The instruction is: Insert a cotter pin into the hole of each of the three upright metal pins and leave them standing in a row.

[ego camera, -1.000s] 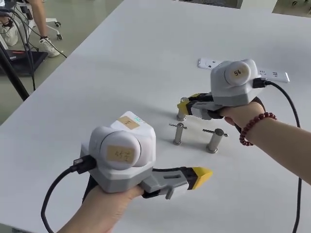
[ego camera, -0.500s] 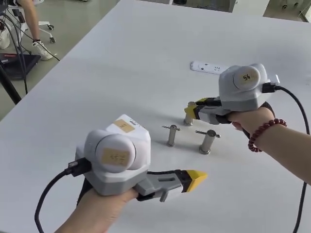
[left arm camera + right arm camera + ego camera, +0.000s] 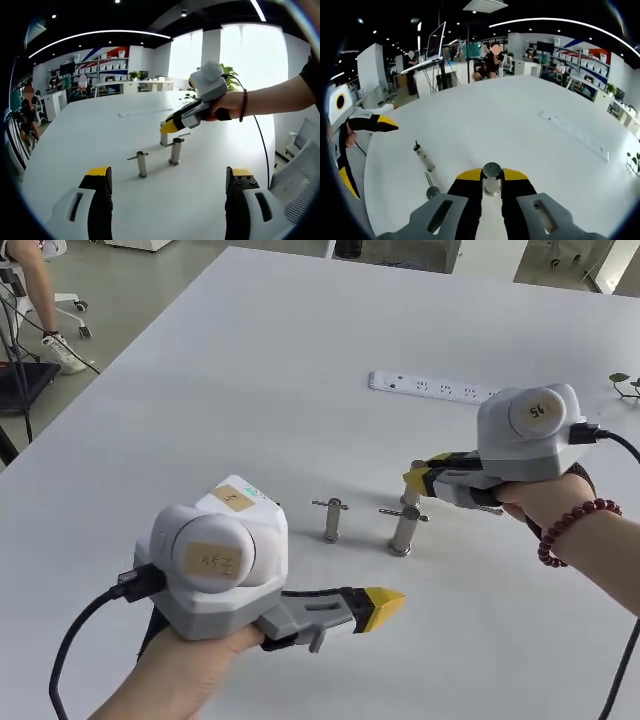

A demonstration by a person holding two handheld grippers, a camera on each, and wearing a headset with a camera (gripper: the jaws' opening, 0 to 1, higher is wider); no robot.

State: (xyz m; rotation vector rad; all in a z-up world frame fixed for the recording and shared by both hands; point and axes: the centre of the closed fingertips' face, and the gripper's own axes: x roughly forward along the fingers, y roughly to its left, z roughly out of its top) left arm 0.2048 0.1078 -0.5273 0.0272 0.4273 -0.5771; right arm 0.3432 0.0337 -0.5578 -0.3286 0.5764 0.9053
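Pin three [image 3: 492, 176] is standing upright, clamped in the right tongs [image 3: 420, 481], just behind pin two [image 3: 403, 528]. Pin one [image 3: 332, 520] is standing further left on the table [image 3: 250, 370], toward the left tongs [image 3: 384, 603], which are gaping wide, holding nothing. Pins one and two are each carrying a cotter [image 3: 322, 504].

A round tan sticker [image 3: 537, 410] on the back of the right gripper [image 3: 416, 481] carried two handwritten digits, turned sideways, that looked like "56". On the left gripper [image 3: 386, 604], a tan label [image 3: 213, 561] bore handwritten marks that seemed to begin "45"; the rest could not be made out. A second tan label [image 3: 233, 497] on its top was too small to read.
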